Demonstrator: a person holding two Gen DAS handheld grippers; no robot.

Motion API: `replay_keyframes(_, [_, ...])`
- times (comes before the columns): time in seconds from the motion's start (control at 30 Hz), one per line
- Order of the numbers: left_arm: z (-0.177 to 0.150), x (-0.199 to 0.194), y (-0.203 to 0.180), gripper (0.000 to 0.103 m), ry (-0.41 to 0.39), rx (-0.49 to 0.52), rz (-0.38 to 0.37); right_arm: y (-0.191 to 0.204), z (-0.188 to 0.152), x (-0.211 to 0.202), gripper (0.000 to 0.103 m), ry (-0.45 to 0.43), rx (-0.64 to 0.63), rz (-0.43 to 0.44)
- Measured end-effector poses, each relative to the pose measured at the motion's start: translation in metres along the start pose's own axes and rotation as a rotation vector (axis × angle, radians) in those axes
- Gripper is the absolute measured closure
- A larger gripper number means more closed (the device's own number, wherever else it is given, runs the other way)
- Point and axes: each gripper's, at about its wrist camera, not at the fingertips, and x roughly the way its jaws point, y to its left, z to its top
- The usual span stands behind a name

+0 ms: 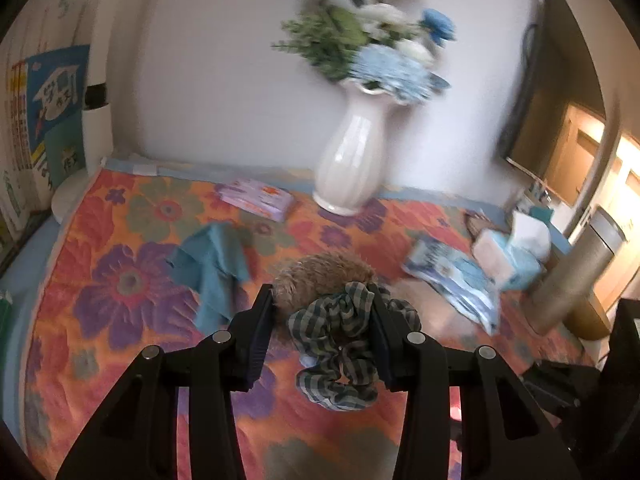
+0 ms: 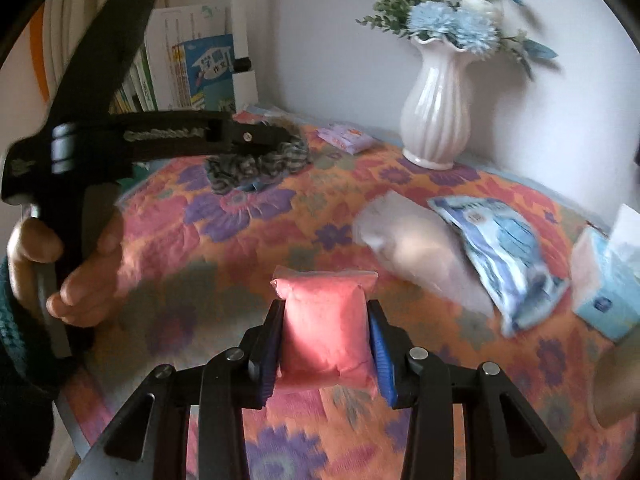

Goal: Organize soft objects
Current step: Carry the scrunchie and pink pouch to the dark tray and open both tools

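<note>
My left gripper is shut on a green checked scrunchie and holds it above the flowered cloth; it also shows in the right wrist view with the scrunchie hanging from it. A brown furry scrunchie lies just beyond it. A teal cloth lies to the left. My right gripper is shut on a pink soft pouch above the cloth.
A white vase of blue flowers stands at the back. A purple tissue pack, a blue-white packet, a clear bag and a tissue box lie around. Books stand left. A steel cylinder stands right.
</note>
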Motion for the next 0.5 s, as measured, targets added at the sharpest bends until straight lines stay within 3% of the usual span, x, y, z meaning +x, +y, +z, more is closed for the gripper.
replay_keyframes(0.1, [-0.014, -0.01, -0.019, 0.063, 0.025, 0.012, -0.027, -0.006, -0.011, -0.013, 0.064, 0.021, 0.028, -0.014])
replay_keyframes(0.23, [-0.028, -0.023, -0.049, 0.062, 0.04, 0.04, -0.119, -0.022, -0.028, -0.039, 0.064, 0.032, 0.095, -0.023])
replay_keyframes(0.33, [-0.033, -0.031, -0.078, 0.063, 0.054, 0.072, -0.209, -0.043, -0.04, -0.066, 0.064, 0.02, 0.152, -0.052])
replay_keyframes(0.5, [-0.036, -0.039, -0.133, 0.063, 0.061, 0.157, -0.297, -0.089, -0.057, -0.122, 0.064, -0.041, 0.253, -0.13])
